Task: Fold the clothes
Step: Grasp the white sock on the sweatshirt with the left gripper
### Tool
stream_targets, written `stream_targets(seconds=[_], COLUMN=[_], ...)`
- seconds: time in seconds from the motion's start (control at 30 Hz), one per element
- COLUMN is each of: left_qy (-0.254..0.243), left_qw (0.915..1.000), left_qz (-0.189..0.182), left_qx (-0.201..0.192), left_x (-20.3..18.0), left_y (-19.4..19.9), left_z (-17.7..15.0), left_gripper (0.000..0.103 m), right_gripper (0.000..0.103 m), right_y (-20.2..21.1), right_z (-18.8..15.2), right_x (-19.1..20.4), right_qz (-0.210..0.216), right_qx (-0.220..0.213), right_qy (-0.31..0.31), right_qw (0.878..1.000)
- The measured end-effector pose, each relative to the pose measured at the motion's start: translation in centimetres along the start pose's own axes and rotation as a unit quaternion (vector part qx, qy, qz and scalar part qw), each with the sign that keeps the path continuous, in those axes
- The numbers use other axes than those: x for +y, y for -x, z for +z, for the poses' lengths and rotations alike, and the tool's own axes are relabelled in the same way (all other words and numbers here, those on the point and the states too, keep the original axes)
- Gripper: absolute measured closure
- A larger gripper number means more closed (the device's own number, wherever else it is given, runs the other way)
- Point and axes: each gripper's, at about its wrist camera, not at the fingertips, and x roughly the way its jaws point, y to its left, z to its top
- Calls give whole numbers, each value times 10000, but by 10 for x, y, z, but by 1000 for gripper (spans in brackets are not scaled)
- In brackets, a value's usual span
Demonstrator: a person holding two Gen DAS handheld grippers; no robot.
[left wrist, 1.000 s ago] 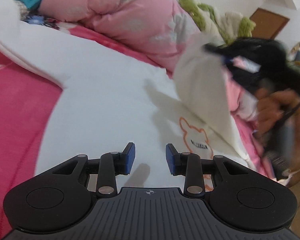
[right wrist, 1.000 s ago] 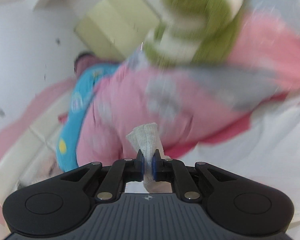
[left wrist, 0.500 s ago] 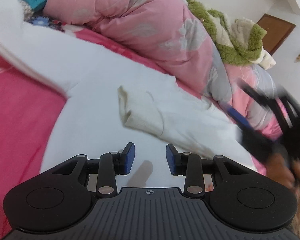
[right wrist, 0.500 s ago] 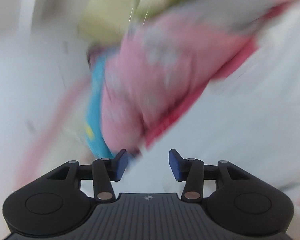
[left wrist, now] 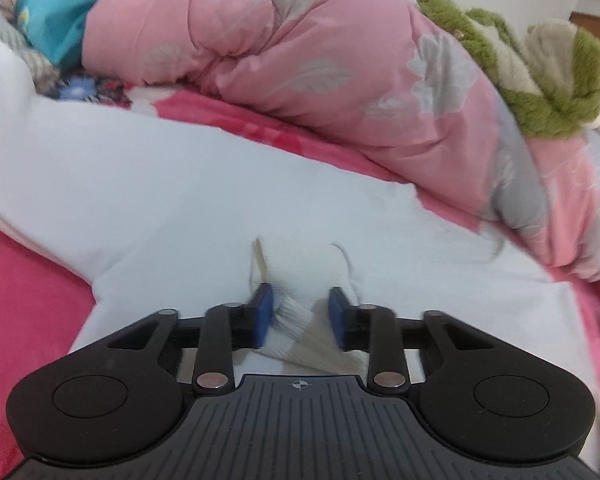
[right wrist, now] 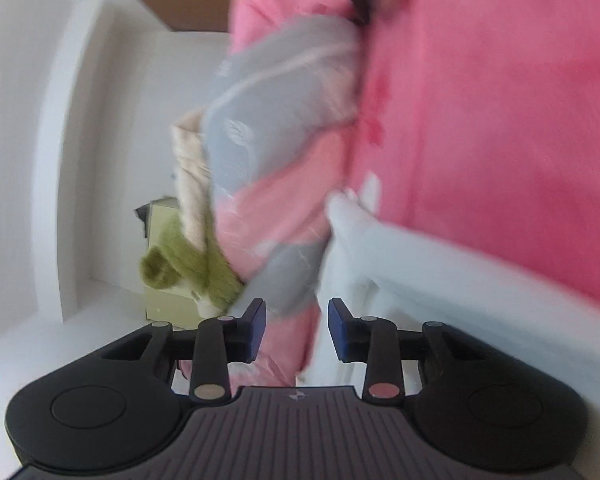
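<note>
The white top (left wrist: 180,200) lies spread flat on the pink bed (left wrist: 24,300), w/ a folded-over sleeve near its middle. The left gripper (left wrist: 300,316) is low over that sleeve's ribbed cuff (left wrist: 290,316); its jaws have just been closing, the cuff sits between them but isn't pinched yet. The right gripper (right wrist: 296,328) is turned sideways, jaws apart & closing a bit, nothing in them. A pink quilt (left wrist: 320,60) is bunched behind the top.
</note>
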Motion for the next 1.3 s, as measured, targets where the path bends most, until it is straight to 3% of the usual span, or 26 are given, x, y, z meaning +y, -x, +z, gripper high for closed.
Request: stream_targets(seconds=[0.07, 0.2, 0.6, 0.83, 1.03, 1.23, 1.3], left_qy=[-41, -63, -212, -414, -908, -216, 18], left_qw=[9999, 9992, 9970, 9961, 9931, 9992, 9996], left_qz=[143, 195, 286, 577, 595, 203, 189], left_qx=[-73, -329, -691, -514, -446, -266, -230], left_x=[-2, -4, 4, 15, 15, 39, 44], left_y=[0, 7, 22, 12, 20, 26, 23], left_z=[1, 11, 51, 30, 5, 18, 25], left_gripper=[97, 99, 102, 102, 102, 93, 69], right_gripper=[66, 68, 67, 67, 67, 67, 67], right_y=[2, -3, -1, -1, -1, -1, -1], right_z=[4, 5, 7, 7, 6, 5, 5], right_x=[6, 3, -3, -4, -4, -3, -3], right_qz=[-246, -498, -425, -410, -430, -459, -468], right_qx=[-34, -17, 95, 141, 164, 187, 195], right_qy=[302, 421, 428, 429, 477, 533, 552], right_qw=[9992, 9979, 9981, 9981, 9978, 9973, 9972])
